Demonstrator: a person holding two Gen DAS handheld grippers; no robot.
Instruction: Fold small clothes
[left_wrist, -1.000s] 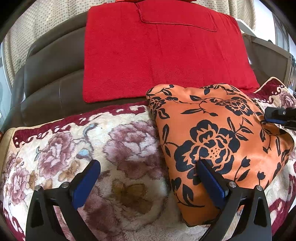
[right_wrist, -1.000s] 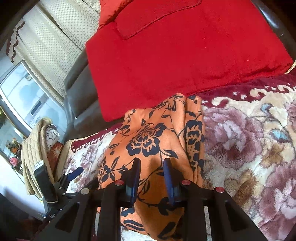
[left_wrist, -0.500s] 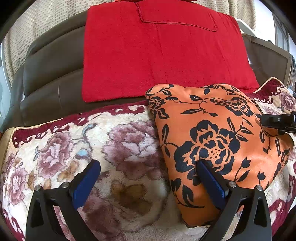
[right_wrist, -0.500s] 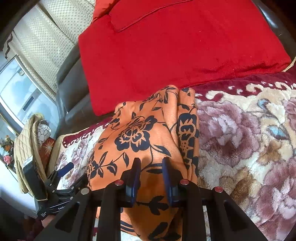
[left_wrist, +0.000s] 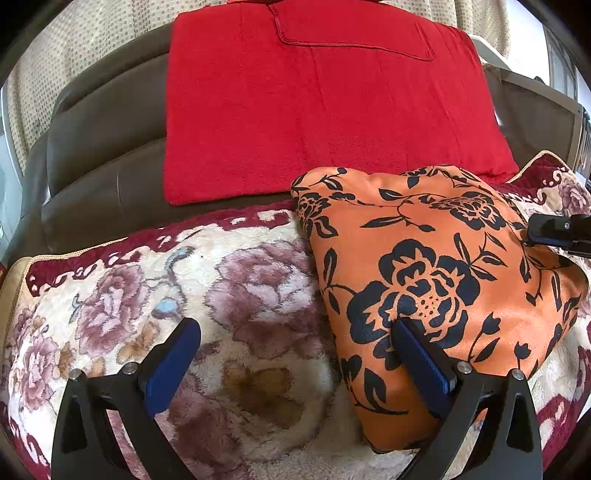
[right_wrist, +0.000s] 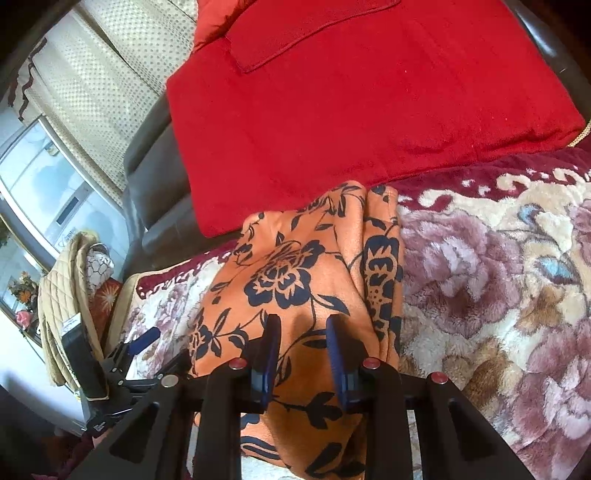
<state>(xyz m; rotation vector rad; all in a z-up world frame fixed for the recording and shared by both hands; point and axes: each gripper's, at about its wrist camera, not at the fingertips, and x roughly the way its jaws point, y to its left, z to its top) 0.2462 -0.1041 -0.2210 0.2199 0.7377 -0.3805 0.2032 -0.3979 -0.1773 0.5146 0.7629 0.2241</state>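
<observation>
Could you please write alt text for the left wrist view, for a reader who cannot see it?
The left tongs stand wide open over a flowered plush blanket, their right pad against a folded orange garment with black flowers. Behind lies a red towel on a brown sofa back.

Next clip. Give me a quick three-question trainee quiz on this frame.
1. True or false: the fingers of the left gripper are pressed together.
2. The print on the orange garment is: A) dark flowers, B) white stripes, C) green dots.
3. What does the garment lie on?

Key: 1 false, they stand wide apart. 2 A. 3 the plush floral blanket.
</observation>
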